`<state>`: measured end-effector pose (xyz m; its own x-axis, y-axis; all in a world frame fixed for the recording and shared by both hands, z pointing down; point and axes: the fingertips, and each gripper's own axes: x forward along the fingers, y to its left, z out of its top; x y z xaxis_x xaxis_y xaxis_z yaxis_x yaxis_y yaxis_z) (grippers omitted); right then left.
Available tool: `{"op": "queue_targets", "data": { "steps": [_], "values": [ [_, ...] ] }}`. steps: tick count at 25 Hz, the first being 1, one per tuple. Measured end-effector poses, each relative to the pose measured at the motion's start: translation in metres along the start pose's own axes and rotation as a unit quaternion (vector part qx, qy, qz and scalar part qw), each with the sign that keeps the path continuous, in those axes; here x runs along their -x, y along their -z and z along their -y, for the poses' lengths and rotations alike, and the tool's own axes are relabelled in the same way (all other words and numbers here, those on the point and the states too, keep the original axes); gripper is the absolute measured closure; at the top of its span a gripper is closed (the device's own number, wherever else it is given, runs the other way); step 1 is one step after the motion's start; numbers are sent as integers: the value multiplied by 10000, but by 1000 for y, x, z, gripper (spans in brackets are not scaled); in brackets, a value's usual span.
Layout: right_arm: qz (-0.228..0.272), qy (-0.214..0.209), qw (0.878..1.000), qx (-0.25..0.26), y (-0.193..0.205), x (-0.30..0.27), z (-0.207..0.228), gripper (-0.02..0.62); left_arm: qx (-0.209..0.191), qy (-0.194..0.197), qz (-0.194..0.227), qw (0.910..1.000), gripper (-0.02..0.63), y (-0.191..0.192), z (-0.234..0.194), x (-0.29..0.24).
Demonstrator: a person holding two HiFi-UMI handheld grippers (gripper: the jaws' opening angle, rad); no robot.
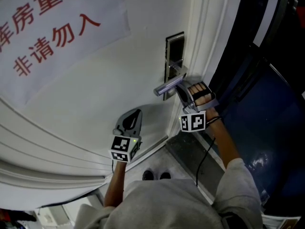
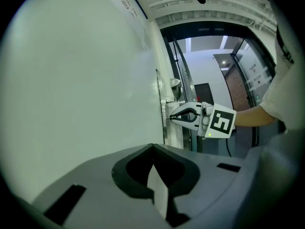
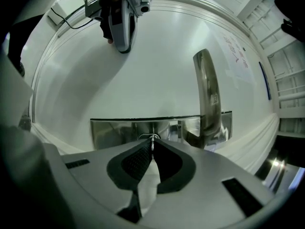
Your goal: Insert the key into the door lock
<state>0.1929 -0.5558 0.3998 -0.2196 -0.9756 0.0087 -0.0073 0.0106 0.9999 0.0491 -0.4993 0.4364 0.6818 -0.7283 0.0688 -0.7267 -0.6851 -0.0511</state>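
Seemingly almost there, the right gripper [image 3: 152, 150], jaws nearly closed on the key [image 3: 152, 142], has its blade just beyond the fingertips at the keyhole [image 3: 146, 137], full seating apparently left, while the left gripper [image 2: 153, 147] hangs closed and empty, well aside.

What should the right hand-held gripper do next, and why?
Probably ease the right hand-held gripper straight toward the door, held level: its jaws are shut on the key, whose tip sits at the keyhole in the lock plate, beside the handle. How far it is in, I can't tell.
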Motion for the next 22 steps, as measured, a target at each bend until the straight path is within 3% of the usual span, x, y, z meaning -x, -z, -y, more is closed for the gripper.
{"op": "queue_targets", "data": {
  "steps": [5, 9, 22],
  "values": [
    [36, -232, 9997, -31, 0, 1, -7, 553, -47, 8, 42, 10000, 589, -4, -1, 1],
    [48, -547, 9985, -84, -1, 2, -18, 437, -55, 25, 55, 10000, 589, -5, 0, 2],
    [-168, -385, 9988, -233, 8, 27, -9, 431, -49, 213, 83, 9997, 589, -4, 11, 0]
  ]
}}
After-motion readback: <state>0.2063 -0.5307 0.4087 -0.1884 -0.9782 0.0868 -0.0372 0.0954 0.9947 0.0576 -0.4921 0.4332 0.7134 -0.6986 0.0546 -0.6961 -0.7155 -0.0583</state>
